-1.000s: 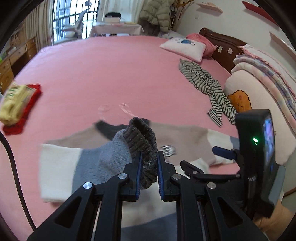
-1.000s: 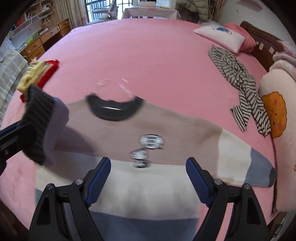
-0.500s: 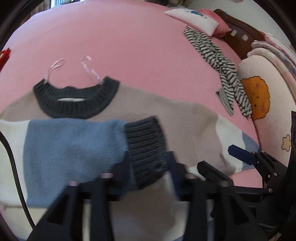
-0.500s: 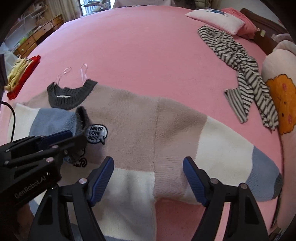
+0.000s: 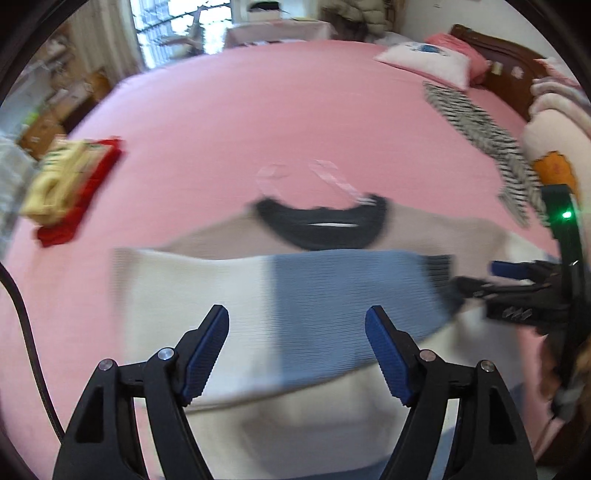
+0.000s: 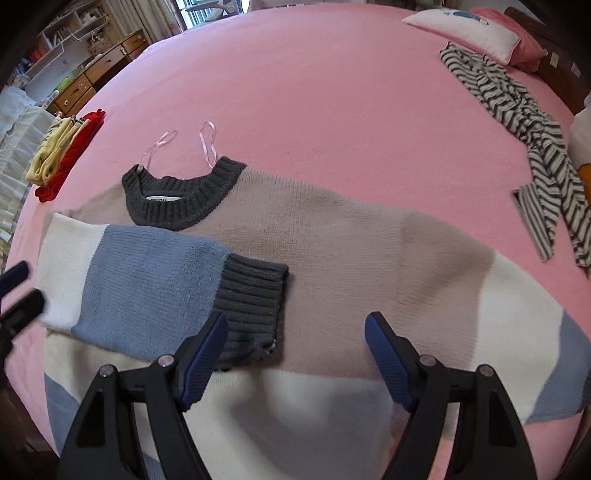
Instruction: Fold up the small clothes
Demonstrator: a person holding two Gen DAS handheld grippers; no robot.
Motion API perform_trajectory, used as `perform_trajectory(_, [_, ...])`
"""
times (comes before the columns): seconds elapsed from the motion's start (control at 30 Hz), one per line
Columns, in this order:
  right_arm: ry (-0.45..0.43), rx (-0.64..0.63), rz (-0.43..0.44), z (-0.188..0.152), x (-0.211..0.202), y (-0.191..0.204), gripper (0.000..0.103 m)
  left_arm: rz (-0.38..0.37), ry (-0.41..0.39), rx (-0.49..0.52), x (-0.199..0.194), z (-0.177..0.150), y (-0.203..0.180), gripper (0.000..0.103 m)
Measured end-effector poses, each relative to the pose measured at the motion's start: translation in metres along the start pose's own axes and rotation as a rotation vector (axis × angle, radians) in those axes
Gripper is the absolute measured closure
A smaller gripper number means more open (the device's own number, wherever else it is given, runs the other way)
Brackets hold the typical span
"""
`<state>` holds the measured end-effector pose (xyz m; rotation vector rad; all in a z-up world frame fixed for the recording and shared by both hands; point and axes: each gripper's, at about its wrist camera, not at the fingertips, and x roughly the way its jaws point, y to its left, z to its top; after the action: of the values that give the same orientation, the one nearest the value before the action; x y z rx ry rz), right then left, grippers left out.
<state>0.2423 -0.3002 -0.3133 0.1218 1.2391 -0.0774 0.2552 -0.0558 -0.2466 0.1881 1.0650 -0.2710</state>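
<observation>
A colour-block knit sweater (image 6: 351, 240) in beige, white and blue with a dark grey collar (image 6: 177, 199) lies flat on the pink bed. Its left sleeve (image 6: 147, 280) is folded across the chest, dark cuff (image 6: 255, 302) near the middle. The other sleeve (image 6: 517, 332) stretches out to the right. The sweater also shows in the left wrist view (image 5: 295, 288). My left gripper (image 5: 297, 354) is open and empty above the folded sleeve. My right gripper (image 6: 295, 354) is open and empty just above the cuff and chest. The right gripper also appears at the right edge of the left view (image 5: 517, 291).
A striped garment (image 6: 524, 122) lies at the right of the bed. A folded yellow and red pile (image 6: 62, 147) sits at the left edge. Pillows (image 6: 469, 29) are at the far right, drawers (image 6: 92, 74) beyond the bed's left side.
My left gripper carried the sleeve cuff across the chest, laid it down, opened and drew back. My right gripper stayed open and shifted over the cuff.
</observation>
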Motion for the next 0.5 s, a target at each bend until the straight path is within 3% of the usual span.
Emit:
perform_trajectory(0.17, [0.017,0.011,-0.003,0.007,0.014,0.003,0.032,0.132,0.003,-0.047,-0.002,-0.009,0.059,0.028])
perform_trajectory(0.4, [0.031,0.004,0.008,0.011,0.034,0.011,0.036,0.174,-0.016,-0.124,-0.006,-0.009,0.126,0.028])
perform_trajectory(0.43, [0.026,-0.004,0.019,0.011,0.034,0.014,0.043,0.175,-0.024,-0.135,-0.007,-0.007,0.135,0.028])
perform_trajectory(0.5, [0.022,-0.026,0.052,0.011,0.034,0.02,0.067,0.177,-0.033,-0.158,-0.005,-0.003,0.15,0.028])
